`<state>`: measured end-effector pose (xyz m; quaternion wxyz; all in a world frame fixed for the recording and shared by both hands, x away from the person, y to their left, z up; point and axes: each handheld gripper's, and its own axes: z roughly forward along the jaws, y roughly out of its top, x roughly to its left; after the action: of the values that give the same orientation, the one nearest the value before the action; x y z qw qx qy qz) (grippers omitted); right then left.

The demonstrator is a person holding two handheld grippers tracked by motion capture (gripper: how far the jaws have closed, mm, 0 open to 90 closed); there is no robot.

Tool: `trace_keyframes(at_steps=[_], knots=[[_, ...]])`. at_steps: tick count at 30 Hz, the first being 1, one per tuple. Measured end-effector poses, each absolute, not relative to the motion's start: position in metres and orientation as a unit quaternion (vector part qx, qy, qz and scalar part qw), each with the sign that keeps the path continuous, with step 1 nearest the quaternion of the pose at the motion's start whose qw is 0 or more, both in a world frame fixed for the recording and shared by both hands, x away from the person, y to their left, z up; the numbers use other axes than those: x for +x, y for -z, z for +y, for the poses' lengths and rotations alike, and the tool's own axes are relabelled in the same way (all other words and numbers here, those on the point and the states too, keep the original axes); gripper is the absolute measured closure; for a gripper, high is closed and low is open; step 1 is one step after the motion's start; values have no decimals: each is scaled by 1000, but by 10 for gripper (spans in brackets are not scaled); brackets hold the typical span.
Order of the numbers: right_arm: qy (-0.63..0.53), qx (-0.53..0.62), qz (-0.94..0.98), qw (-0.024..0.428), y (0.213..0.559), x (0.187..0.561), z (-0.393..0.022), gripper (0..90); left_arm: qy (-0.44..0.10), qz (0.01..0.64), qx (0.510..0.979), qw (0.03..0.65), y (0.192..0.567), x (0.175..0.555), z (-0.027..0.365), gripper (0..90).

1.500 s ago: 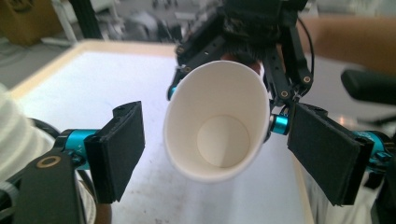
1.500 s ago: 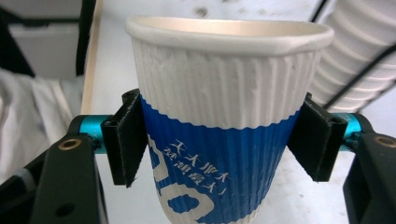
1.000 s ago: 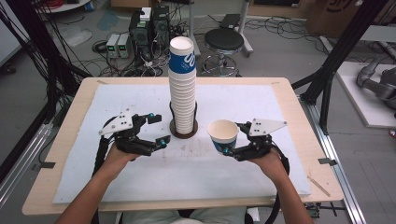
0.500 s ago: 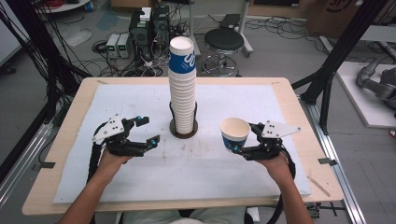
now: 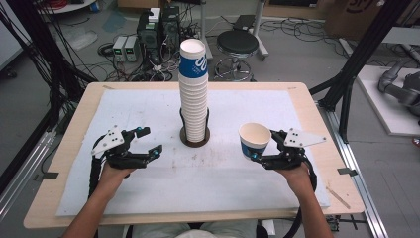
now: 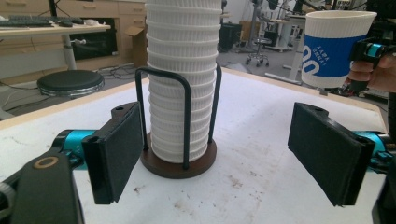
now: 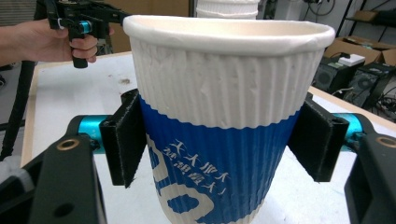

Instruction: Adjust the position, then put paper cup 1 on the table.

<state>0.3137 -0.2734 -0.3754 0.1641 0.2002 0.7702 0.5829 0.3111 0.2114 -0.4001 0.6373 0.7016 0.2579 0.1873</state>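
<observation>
Paper cup (image 7: 219, 121), ribbed all over, white above and blue below, with a rolled white rim and a cream inside, sits upright between the black pads of the right gripper (image 5: 265, 148), which press on its two sides and hold it above the white mat (image 5: 148, 183) at the right of the table (image 5: 64, 163). White writing runs across the blue band in the right gripper view; it looks like East Asian characters, too distorted to read. In the left gripper view the band bears large white rounded marks (image 6: 314, 60). Mid-table, the tall stack of cups (image 5: 194, 94) stands in a black wire holder on a round brown base (image 6: 180, 161). Left gripper (image 5: 148, 141) has its jaws wide apart with nothing between them, low over the mat, left of the stack
</observation>
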Motion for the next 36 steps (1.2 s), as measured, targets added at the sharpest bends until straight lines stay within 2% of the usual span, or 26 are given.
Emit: trace_keyframes(at_steps=[22,36], knots=[[-580,219,763,181,381,315,-281,278,-190,257,706,632,403,313,209,183],[-558,282,753,204,397,346,-287,278,-191,268,706,627,406,312,207,183]])
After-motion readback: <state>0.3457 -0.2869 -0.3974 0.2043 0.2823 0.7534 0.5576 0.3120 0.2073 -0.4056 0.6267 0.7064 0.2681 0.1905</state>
